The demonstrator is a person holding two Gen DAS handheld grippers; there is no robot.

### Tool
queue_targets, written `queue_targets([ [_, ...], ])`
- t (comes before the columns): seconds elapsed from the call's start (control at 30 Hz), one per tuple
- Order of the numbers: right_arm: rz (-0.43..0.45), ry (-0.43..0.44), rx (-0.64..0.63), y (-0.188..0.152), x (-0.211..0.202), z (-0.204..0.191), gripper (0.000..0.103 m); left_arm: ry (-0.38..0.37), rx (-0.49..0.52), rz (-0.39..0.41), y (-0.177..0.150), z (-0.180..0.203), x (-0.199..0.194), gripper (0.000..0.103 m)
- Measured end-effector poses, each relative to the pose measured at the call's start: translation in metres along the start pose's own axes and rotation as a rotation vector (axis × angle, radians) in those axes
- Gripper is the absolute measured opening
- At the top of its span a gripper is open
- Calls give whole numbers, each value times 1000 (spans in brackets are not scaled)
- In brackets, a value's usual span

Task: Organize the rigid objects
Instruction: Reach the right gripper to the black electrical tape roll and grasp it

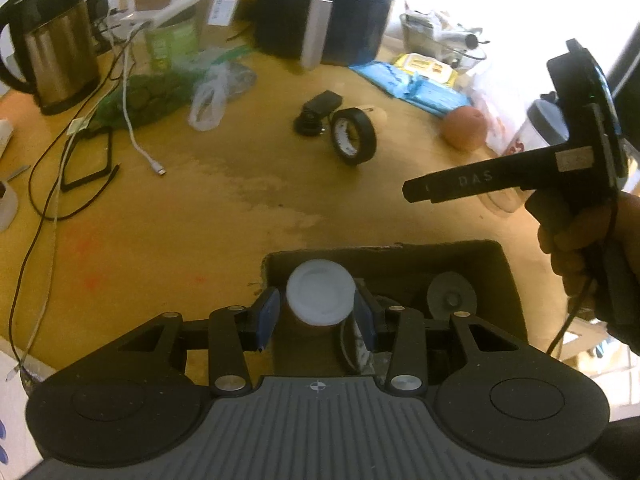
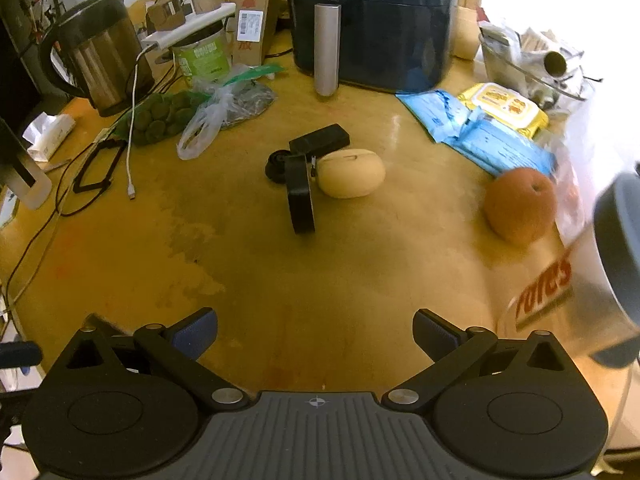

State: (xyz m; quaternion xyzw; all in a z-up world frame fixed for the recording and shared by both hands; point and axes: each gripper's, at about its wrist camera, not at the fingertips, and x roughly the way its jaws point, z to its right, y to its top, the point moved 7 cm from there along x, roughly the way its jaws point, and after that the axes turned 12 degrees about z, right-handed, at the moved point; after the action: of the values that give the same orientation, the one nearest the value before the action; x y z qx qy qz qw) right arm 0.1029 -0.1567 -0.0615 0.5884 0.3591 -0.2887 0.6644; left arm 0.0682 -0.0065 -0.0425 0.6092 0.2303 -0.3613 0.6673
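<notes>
In the left wrist view my left gripper [image 1: 318, 312] is shut on a white-capped bottle [image 1: 320, 298] and holds it over the open cardboard box [image 1: 496, 276], which holds a grey disc [image 1: 451, 294]. A black tape roll [image 1: 354, 136] stands on the wooden table beside a small black box [image 1: 322, 104]. My right gripper [image 2: 316, 334] is open and empty above bare table; it shows from the side at the right of the left wrist view [image 1: 416, 192]. In the right wrist view the tape roll [image 2: 300, 196] stands next to a beige oval case [image 2: 352, 174] and the black box [image 2: 320, 140].
A kettle [image 2: 104, 60], green tin [image 2: 202, 58], plastic bags [image 2: 200, 120], cables [image 2: 130, 152] and black air fryer [image 2: 372, 20] line the back. Blue packets [image 2: 480, 128], yellow wipes [image 2: 504, 108], an orange fruit [image 2: 520, 204] and a clear jar [image 2: 580, 280] lie at right.
</notes>
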Motion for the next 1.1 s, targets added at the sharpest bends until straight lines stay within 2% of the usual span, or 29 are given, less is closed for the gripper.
queue_targets([
  [0.57,59,66,-86,28,44,-11,101,90,-92,13,-1,-18,-8,41],
  [0.63,66,68,-95,32,49,-13,93,101,-105,12,-2,-20,-9,41],
  [0.77,79,79,-104,38,61,-13,89,125,-128,17,-4,-25,-13,41],
  [0.83,80,83,-112,41,67,-14,83,139,-141,21,-5,-28,-15,41],
  [1.0,85,91,-112,49,82,-15,77,170,-177,19,-10,-33,-19,41],
  [1.1,83,91,-119,53,91,-16,65,185,-198,19,-14,-36,-22,41],
])
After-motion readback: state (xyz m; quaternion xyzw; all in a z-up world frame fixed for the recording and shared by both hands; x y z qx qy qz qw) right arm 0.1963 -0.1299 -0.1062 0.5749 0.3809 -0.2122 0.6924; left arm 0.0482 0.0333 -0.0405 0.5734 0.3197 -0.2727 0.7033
